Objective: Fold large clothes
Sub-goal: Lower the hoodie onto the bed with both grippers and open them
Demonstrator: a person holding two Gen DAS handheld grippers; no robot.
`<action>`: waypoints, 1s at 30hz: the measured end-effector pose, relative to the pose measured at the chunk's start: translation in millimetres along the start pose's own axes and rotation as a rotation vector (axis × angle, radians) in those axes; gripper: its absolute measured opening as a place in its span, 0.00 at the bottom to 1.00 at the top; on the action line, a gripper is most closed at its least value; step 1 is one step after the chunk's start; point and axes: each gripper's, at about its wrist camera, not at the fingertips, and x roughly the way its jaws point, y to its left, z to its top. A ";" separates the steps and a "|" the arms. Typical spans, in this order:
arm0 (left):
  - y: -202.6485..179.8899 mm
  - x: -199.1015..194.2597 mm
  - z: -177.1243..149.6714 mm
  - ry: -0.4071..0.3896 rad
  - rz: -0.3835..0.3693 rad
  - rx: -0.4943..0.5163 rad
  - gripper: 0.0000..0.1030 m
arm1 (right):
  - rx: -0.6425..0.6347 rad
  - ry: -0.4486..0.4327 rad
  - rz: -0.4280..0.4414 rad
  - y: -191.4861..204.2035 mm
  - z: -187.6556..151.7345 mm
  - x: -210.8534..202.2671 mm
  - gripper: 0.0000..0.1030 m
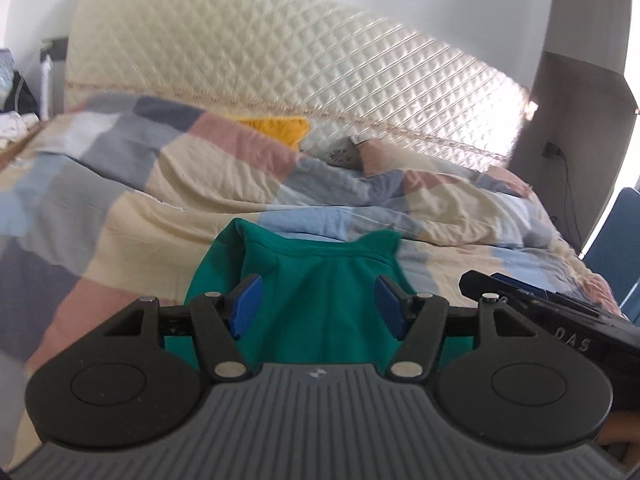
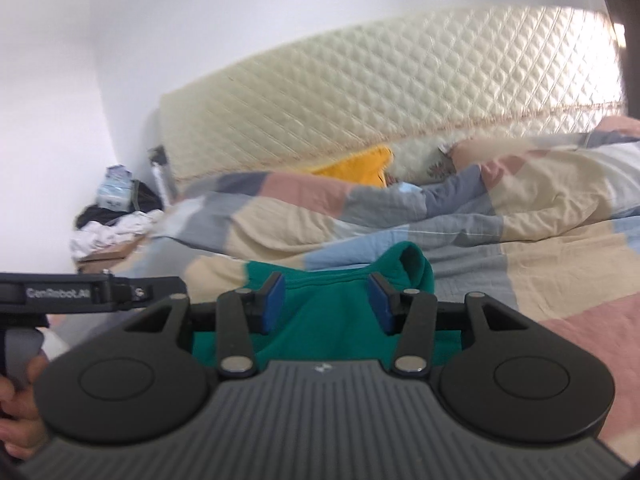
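Patchwork quilt (image 1: 192, 184) covers the bed; green garment (image 1: 320, 292) lies folded near; left gripper (image 1: 318, 304) and right gripper (image 2: 326, 300) gape above it, holding nothing.

We count one green garment (image 1: 320, 300), one patchwork quilt (image 1: 160, 200), one yellow cushion (image 1: 280, 128), one quilted headboard (image 1: 260, 52), and two grippers, left (image 1: 316, 304) and right (image 2: 326, 304).

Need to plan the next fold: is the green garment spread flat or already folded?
Folded, or at least bunched: the green garment lies on the patchwork quilt as a compact bundle with doubled edges.
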 end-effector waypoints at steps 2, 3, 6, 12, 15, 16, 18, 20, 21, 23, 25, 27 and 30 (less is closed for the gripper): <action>-13.5 -37.2 -8.2 -0.011 -0.005 -0.006 0.65 | 0.020 -0.010 0.007 8.4 0.1 -35.0 0.48; -19.9 -54.9 -13.7 -0.014 -0.006 -0.008 0.65 | 0.018 -0.018 0.007 13.2 -0.7 -51.5 0.48; -38.6 -99.7 -33.8 -0.019 -0.009 -0.007 0.65 | -0.004 -0.023 0.004 26.9 -4.9 -96.5 0.48; -65.0 -161.7 -86.4 -0.013 -0.021 -0.013 0.65 | -0.074 -0.029 -0.010 50.0 -29.8 -166.3 0.48; -72.7 -180.3 -111.1 -0.008 -0.020 -0.014 0.65 | -0.107 -0.038 -0.026 55.0 -47.1 -191.1 0.49; -74.7 -185.0 -118.3 -0.004 -0.023 -0.016 0.65 | -0.109 -0.039 -0.021 54.6 -52.6 -197.9 0.49; -79.4 -192.6 -132.1 0.003 -0.026 -0.011 0.65 | -0.102 -0.043 -0.027 52.0 -63.2 -208.2 0.49; -84.3 -198.6 -146.6 0.003 -0.023 0.002 0.65 | -0.099 -0.044 -0.039 48.7 -73.9 -214.8 0.49; -85.4 -199.1 -152.6 0.006 -0.025 0.010 0.65 | -0.102 -0.039 -0.041 47.5 -79.3 -216.3 0.49; -86.6 -197.9 -163.3 0.009 -0.028 0.020 0.65 | -0.107 -0.024 -0.061 45.3 -88.4 -215.6 0.49; -86.2 -192.9 -169.9 0.015 -0.027 0.013 0.65 | -0.106 -0.007 -0.081 42.8 -93.5 -214.5 0.49; -84.1 -185.4 -173.8 0.034 -0.016 -0.005 0.65 | -0.083 0.008 -0.091 38.0 -96.0 -211.7 0.51; -76.3 -166.0 -170.1 0.068 -0.013 -0.030 0.66 | -0.054 0.019 -0.104 31.4 -102.3 -208.2 0.61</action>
